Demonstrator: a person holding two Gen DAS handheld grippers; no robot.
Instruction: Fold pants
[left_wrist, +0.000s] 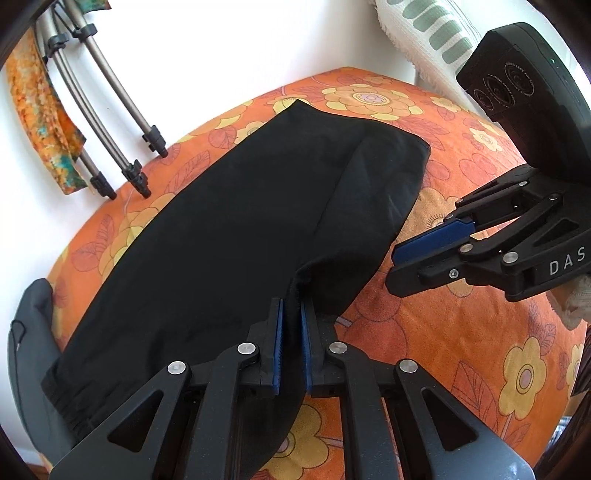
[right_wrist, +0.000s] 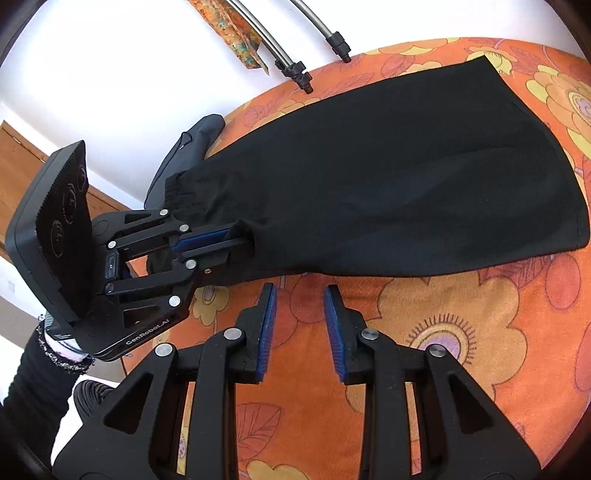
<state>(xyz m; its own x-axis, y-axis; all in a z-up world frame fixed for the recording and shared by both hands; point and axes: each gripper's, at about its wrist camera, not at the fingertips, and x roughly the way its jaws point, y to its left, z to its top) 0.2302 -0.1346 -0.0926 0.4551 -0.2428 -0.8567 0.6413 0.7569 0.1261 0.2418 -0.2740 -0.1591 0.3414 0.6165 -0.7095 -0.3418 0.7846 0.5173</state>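
Black pants (left_wrist: 221, 221) lie flat on an orange flowered bedspread (left_wrist: 461, 350), with the elastic waistband (right_wrist: 175, 194) at the left edge of the bed and the leg ends at the far side. My left gripper (left_wrist: 291, 314) is at the pants' near edge, shut on a raised fold of black fabric between its blue pads. The right wrist view shows that left gripper (right_wrist: 247, 238) biting the same edge. My right gripper (right_wrist: 300, 295) stands open over bare bedspread, just short of the pants' near edge, with nothing between its fingers. In the left wrist view the right gripper (left_wrist: 393, 269) sits beside the pants' right edge.
Metal tube legs (left_wrist: 110, 110) and a hanging orange patterned cloth (left_wrist: 40, 122) stand against the white wall behind the bed. A grey padded object (left_wrist: 29, 350) lies by the waistband. A white and green pillow (left_wrist: 436, 33) is at the far right. A dark sleeve (right_wrist: 33, 380) holds the left gripper.
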